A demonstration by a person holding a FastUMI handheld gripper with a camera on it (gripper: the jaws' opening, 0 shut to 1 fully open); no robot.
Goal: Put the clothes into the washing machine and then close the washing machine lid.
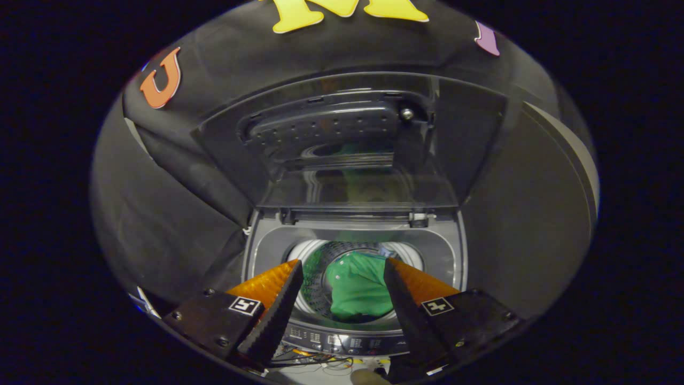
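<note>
A green garment [357, 291] lies inside the drum of a grey top-loading washing machine [267, 243]. The machine's lid [352, 141] stands raised and upright at the back, its glass reflecting the drum. My gripper [342, 267] hovers above the machine's front, open, with nothing between its fingers. The garment shows through the gap between the fingers, well below and beyond them. The drum's perforated wall [318, 272] is visible to the left of the garment.
The machine's control panel [342, 339] runs along its front edge below the fingers. Loose wires [310, 361] lie on the floor in front. Black cloth walls close in on the left, back and right of the machine.
</note>
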